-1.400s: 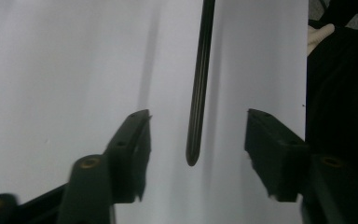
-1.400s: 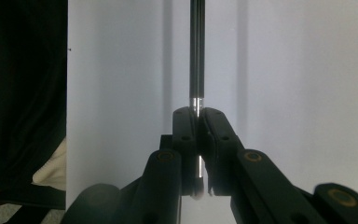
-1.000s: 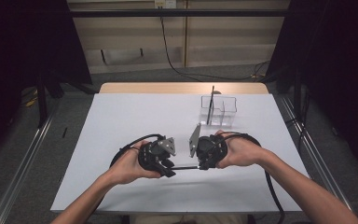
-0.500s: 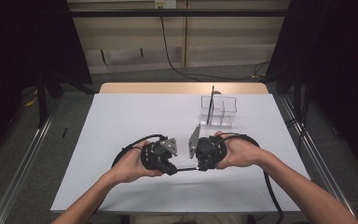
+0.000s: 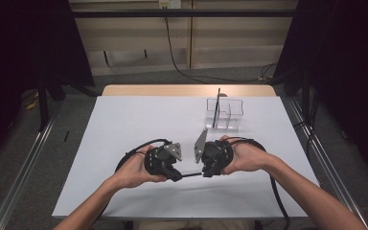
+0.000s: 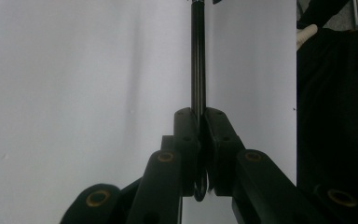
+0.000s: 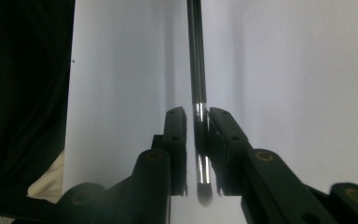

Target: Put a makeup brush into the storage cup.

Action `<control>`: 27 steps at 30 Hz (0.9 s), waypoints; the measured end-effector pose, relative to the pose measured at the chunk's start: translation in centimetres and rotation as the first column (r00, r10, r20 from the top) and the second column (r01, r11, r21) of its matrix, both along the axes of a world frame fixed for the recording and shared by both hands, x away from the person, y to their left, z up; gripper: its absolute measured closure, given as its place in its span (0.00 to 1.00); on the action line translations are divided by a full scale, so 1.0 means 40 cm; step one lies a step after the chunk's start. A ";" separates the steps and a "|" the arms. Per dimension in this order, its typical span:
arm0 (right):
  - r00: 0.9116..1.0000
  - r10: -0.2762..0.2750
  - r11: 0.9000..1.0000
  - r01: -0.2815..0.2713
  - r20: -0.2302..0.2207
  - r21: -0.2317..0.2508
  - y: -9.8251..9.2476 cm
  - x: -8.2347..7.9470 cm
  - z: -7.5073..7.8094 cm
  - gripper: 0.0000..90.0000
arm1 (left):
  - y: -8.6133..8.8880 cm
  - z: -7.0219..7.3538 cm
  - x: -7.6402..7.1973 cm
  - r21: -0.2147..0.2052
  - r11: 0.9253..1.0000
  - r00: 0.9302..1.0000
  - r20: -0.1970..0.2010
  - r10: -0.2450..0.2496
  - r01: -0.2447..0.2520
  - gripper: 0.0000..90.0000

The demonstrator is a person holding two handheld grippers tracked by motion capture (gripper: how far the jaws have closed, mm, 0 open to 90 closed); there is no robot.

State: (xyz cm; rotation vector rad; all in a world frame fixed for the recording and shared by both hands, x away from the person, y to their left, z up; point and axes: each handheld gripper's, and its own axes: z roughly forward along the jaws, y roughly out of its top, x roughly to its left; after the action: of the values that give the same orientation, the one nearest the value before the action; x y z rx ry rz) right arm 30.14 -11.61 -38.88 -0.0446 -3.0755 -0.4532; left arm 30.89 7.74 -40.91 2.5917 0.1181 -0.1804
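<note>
My left gripper [image 5: 176, 173] is clamped on one end of the pen [image 5: 190, 175], keeping it level over the table [image 5: 124, 115]. My right gripper [image 5: 205, 171] has just eased open; its pads seem barely clear. Earlier, the left jaws stood wider.

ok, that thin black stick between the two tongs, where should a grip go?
On the plain black shaft, as the left tongs hold the stick: end-on, pads squeezing its width. It is thin, straight, lying level. The silver band looks slicker; the right tongs, just opening, sit loose there.
</note>
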 end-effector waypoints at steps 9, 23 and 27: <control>0.999 -0.042 0.994 0.043 -0.006 0.100 -0.014 0.006 -0.007 0.57 | 0.009 -0.009 0.001 -0.011 1.000 1.000 -0.018 0.006 -0.006 0.94; 0.985 -0.171 0.946 0.160 0.013 0.280 -0.058 0.000 -0.015 0.18 | 0.043 -0.013 0.004 -0.045 0.998 0.999 -0.032 0.037 -0.038 0.93; 0.976 -0.219 0.922 0.204 0.007 0.329 -0.081 -0.005 -0.016 0.11 | 0.059 -0.018 0.005 -0.058 0.997 0.998 -0.040 0.056 -0.058 0.93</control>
State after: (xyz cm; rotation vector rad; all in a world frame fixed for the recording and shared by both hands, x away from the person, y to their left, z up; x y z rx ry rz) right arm 29.95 -14.84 -39.53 -0.3653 -3.0026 -0.9804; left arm 31.09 10.09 -41.61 2.5237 0.1978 -0.2091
